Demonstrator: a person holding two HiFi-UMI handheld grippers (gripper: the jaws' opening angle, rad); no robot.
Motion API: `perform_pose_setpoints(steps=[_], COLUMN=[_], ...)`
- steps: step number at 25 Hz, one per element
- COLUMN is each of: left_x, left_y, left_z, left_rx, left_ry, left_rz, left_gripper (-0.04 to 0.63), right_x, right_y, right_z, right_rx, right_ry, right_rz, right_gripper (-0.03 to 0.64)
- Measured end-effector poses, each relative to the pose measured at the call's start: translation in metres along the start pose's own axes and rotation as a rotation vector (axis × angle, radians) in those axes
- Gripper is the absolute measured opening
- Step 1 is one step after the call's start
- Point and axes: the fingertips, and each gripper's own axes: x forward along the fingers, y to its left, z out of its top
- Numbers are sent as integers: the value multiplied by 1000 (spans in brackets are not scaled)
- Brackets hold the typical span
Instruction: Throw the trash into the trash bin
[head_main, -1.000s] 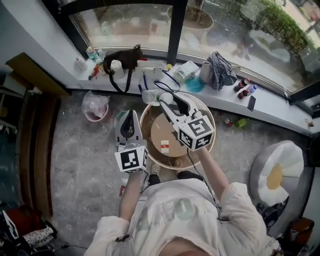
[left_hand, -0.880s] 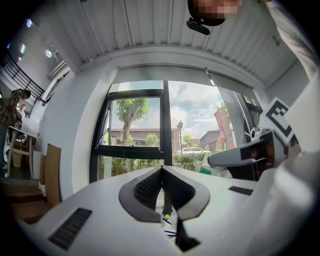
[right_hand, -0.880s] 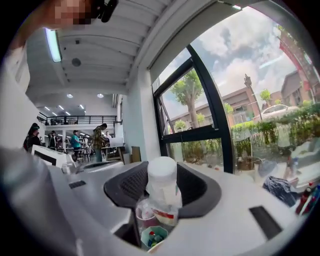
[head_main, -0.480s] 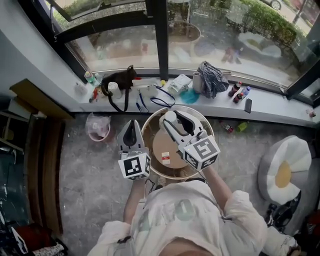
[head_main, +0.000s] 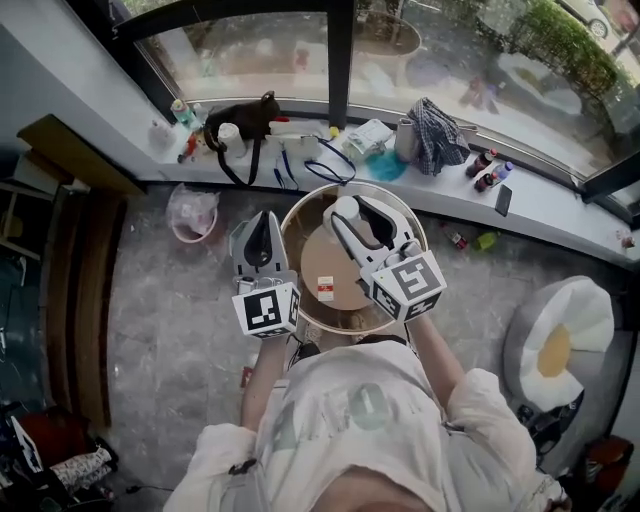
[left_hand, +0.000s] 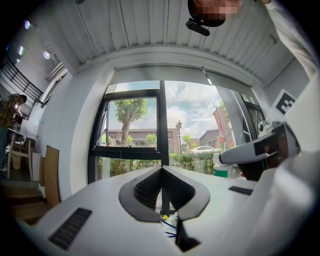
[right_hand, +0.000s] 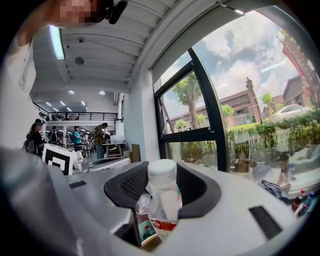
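Right claw (right_hand: 162, 169) grips a bottle (right_hand: 164, 200), its base hidden.

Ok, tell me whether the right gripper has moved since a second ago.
Yes, slightly. The right gripper, shut on the bottle, has drawn back towards the person: its tip was over the round table's far rim and now lies just inside it.

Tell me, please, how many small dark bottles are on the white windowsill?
2 bottles, side by side beside the black phone on the sill's right. Clutter may hide more.
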Motion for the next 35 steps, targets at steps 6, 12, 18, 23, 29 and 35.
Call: perform_pose_setpoints(steps=[6, 12, 18, 23, 29, 35], left_x=[-13, -29, -45, -46, -58, -78], left_y=[22, 72, 154, 237, 306, 330], left_z=[-17, -41, -88, -119, -145, -179], left_rx=[3, -23, -50, -73, -84, -118], left_ry=[42, 78, 150, 207, 227, 292], left_rz=[112, 207, 231, 296, 360, 390], left_gripper=[11, 11, 11, 11, 11, 11], right_x=[25, 98, 186, 264, 329, 351], right_y=[8, 24, 85, 128, 142, 143], right_z=[-28, -105, -186, -262, -372, -428], right_rx=[5, 3, -36, -80, -145, -185], right_ry=[79, 244, 417, 541, 712, 792], right_rz=[102, 208, 322, 389, 386, 357], right_gripper=[184, 183, 184, 184, 184, 184])
